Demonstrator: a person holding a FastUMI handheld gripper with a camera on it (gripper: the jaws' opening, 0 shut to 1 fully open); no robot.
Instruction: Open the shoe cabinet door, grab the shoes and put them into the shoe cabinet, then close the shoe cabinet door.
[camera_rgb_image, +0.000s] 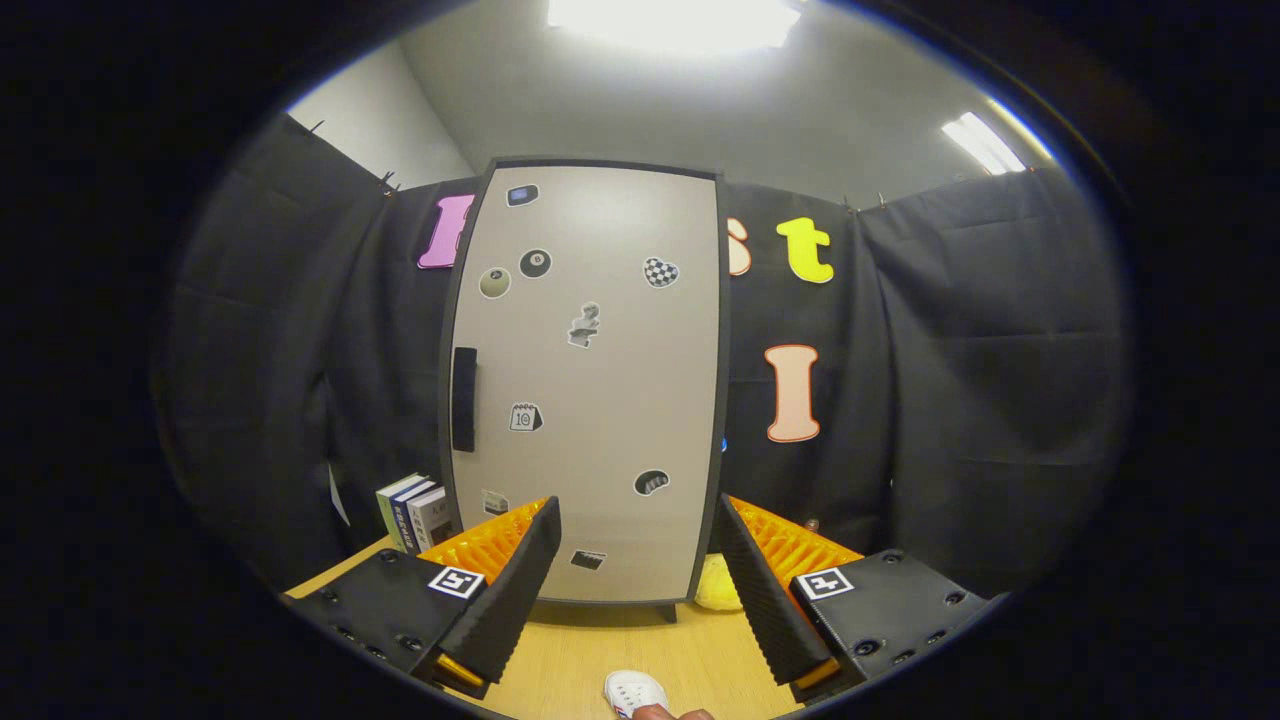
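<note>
In the gripper view the gripper has its fingers spread wide with nothing between them, pointing at the tall beige shoe cabinet, whose sticker-dotted door with a dark handle at 9 o'clock is closed. A small white shoe lies on the light wooden table at 6 o'clock, between the fingers and nearer than their tips. A few upright books stand at the cabinet's 8 o'clock, and a soft yellow object sits at its 5 o'clock corner.

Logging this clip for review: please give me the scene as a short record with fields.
cabinet door: closed, stickers on it
handle: dark bar on the door's left edge
gripper: open, fingers apart and holding nothing, pointed at the door
shoe: white, on the table between the fingers
books: upright, left of the cabinet
task stage: door not yet opened
</note>
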